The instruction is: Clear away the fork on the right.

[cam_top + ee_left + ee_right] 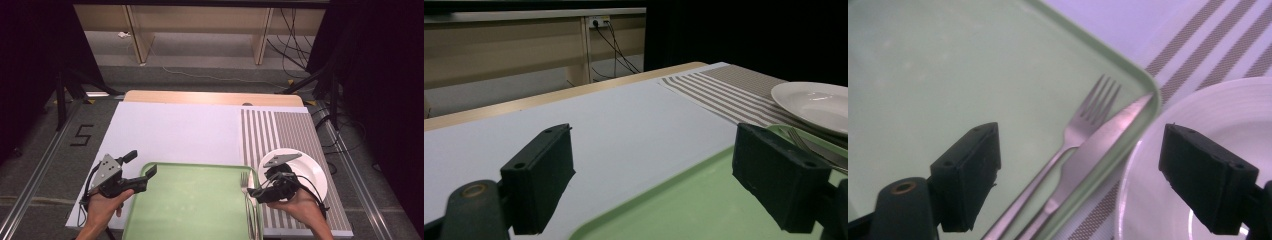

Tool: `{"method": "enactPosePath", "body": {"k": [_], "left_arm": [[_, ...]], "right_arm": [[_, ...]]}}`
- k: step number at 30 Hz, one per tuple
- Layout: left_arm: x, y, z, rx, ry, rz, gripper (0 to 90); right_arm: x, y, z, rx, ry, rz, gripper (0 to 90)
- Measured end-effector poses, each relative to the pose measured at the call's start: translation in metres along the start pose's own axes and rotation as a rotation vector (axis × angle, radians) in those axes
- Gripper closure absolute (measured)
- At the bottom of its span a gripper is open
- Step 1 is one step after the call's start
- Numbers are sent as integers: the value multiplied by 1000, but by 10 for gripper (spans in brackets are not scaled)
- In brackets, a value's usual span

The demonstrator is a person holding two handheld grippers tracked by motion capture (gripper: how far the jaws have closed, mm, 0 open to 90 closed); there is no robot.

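High view – cutlery: the fork point(245, 192) lies inside the right edge of the green tray point(190, 200), handle toward the person, tines pointing away; a knife cannot be made out here.
High view – right gripper point(256, 192): it hovers just beside the fork, over the tray's right rim, with the white plate point(312, 167) on the striped mat point(280, 135) behind it; this is the nearer hand by far.
High view – left gripper point(145, 172): at the tray's far left corner, well apart from the cutlery.
Left gripper view – state: jaws wide apart, nothing between them; one stands over the white sheet point(624, 120), the other over the tray point(684, 205).
Left gripper view – cutlery: the fork point(796, 137) lies far off beside the plate point(819, 105).
Right gripper view – state: jaws spread to their widest, holding nothing.
Right gripper view – relation: fork point(1073, 135) and knife point(1098, 142) lie side by side, touching, their long axes running up between the jaws, slanted toward the tray point(948, 75) corner; the knife rests against the rim, its tip near the plate point(1208, 125).
Judgement: a pick-up probably needs the right gripper lowered astride the handles, across that axis.
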State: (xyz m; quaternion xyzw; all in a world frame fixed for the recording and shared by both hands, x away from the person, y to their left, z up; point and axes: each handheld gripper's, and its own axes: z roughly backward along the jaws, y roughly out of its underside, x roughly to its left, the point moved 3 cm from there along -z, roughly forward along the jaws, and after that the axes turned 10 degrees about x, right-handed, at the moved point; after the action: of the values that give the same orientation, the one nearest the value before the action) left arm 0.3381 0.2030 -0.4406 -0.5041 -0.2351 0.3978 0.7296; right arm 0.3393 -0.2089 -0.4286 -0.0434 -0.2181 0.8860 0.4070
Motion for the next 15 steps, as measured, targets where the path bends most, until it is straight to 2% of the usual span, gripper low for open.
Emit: {"method": "enactPosePath", "body": {"k": [2,4,15], "left_arm": [[0,0,0,0,0,0,163],[0,0,-1,-7,4,1,163],[1,0,-1,0,-3,8,163]], "right_arm": [[-6,1,2,-21,26,-1,180],[-11,3,6,-26,13,-22,180],[-39,15,19,-75,49,-97,179]]}}
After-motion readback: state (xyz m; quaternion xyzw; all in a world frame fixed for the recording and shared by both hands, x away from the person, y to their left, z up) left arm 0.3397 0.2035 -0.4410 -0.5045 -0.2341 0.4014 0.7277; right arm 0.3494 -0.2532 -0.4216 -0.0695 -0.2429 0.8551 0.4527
